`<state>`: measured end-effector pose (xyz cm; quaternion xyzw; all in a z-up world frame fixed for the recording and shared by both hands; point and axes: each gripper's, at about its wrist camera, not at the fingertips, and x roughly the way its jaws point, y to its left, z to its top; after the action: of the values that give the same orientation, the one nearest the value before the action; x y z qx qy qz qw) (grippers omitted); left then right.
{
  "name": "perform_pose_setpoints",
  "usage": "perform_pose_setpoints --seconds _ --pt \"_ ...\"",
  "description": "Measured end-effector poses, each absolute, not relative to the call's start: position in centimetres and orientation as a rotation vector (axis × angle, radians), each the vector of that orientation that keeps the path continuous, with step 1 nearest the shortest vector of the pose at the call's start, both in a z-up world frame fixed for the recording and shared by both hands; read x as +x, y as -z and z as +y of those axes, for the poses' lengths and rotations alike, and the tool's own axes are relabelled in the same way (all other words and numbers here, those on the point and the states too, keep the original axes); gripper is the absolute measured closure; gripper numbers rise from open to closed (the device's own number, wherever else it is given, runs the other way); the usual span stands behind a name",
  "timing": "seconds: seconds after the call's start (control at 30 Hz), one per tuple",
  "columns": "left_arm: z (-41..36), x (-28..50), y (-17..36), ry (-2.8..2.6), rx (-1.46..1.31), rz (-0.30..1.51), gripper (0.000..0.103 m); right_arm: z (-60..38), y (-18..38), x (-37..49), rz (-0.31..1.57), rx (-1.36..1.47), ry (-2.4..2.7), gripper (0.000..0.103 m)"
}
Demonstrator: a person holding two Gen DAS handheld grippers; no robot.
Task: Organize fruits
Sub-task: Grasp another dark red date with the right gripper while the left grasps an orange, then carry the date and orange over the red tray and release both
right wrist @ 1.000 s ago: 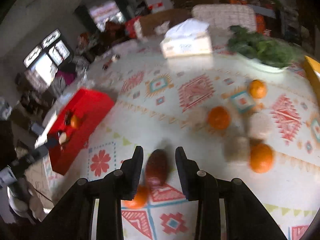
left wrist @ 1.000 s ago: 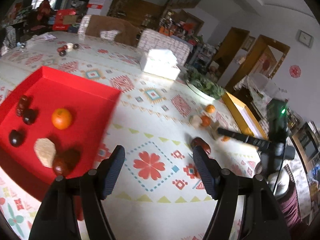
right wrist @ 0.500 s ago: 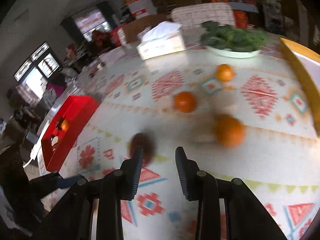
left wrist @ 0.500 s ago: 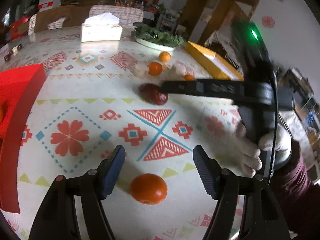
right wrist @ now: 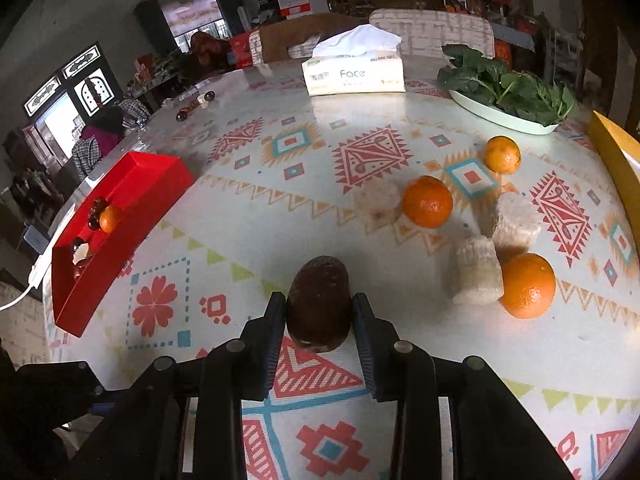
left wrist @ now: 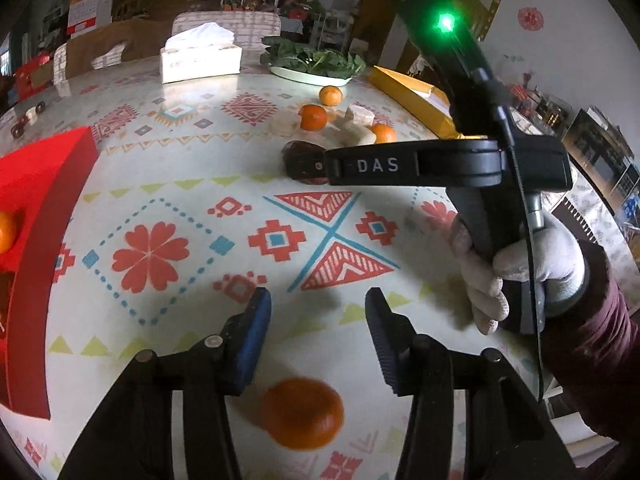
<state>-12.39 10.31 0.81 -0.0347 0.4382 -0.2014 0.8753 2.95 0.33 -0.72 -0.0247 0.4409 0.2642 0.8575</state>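
My right gripper (right wrist: 319, 310) is closed around a dark brown oval fruit (right wrist: 318, 304) that rests on the patterned tablecloth; the same fruit shows in the left wrist view (left wrist: 300, 162) at the tip of the right gripper's black finger. My left gripper (left wrist: 318, 316) is open and empty, with an orange (left wrist: 302, 412) lying on the cloth between and below its fingers. The red tray (right wrist: 116, 224) at the left holds an orange and several dark fruits. Three oranges (right wrist: 427, 201) and several pale wrapped pieces (right wrist: 476, 276) lie to the right.
A tissue box (right wrist: 354, 68) and a white plate of greens (right wrist: 508, 92) stand at the far side. A yellow box (right wrist: 618, 160) lies at the right edge. A few small dark fruits (right wrist: 196, 104) sit far left. Chairs stand behind the table.
My right gripper moved onto the dark fruit and closed on it. My left gripper swung away from the red tray, advanced over the near orange, and its fingers narrowed a little.
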Motion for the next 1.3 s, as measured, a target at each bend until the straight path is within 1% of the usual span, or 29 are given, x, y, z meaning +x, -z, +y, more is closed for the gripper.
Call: perform_pose_setpoints --seconds 0.03,0.2,0.27,0.43,0.5,0.53,0.57,0.77,0.93,1.1,1.3 --pt "10.5 -12.5 -0.9 0.429 -0.077 0.913 0.046 0.4 0.7 2.9 0.924 -0.055 -0.55 0.067" --pt "11.1 -14.2 -1.7 0.47 -0.069 0.877 0.044 0.2 0.7 2.9 0.924 -0.042 -0.545 0.067" --pt "11.5 -15.0 -1.8 0.477 -0.058 0.872 0.041 0.1 0.7 2.8 0.922 -0.041 -0.537 0.067" --pt "12.0 -15.4 -1.2 0.439 -0.055 0.904 0.041 -0.2 0.7 2.9 0.92 -0.025 -0.529 0.067" --pt "11.5 -15.3 -0.9 0.405 -0.011 0.914 0.055 -0.1 0.7 2.8 0.921 -0.023 -0.521 0.067" --pt "11.3 -15.3 -0.9 0.402 0.004 0.916 0.069 -0.2 0.6 2.8 0.922 -0.023 -0.513 0.067" --pt "11.3 -15.2 -0.9 0.418 -0.01 0.92 0.071 -0.2 0.6 2.8 0.924 -0.022 -0.509 0.067" --pt "13.3 -15.1 -1.2 0.394 -0.112 0.89 0.071 -0.7 -0.7 1.9 0.9 -0.009 -0.5 0.067" --pt "19.3 -15.0 -3.5 0.296 -0.241 0.806 0.071 0.8 -2.8 1.1 0.876 -0.006 -0.543 0.067" --pt "27.3 -15.2 -5.5 0.079 -0.316 0.719 0.071 5.2 -4.7 0.5 0.86 -0.023 -0.636 0.067" --pt "33.9 -15.0 -5.3 -0.1 -0.361 0.703 0.071 13.2 -5.2 1.2 0.889 -0.047 -0.76 0.067"
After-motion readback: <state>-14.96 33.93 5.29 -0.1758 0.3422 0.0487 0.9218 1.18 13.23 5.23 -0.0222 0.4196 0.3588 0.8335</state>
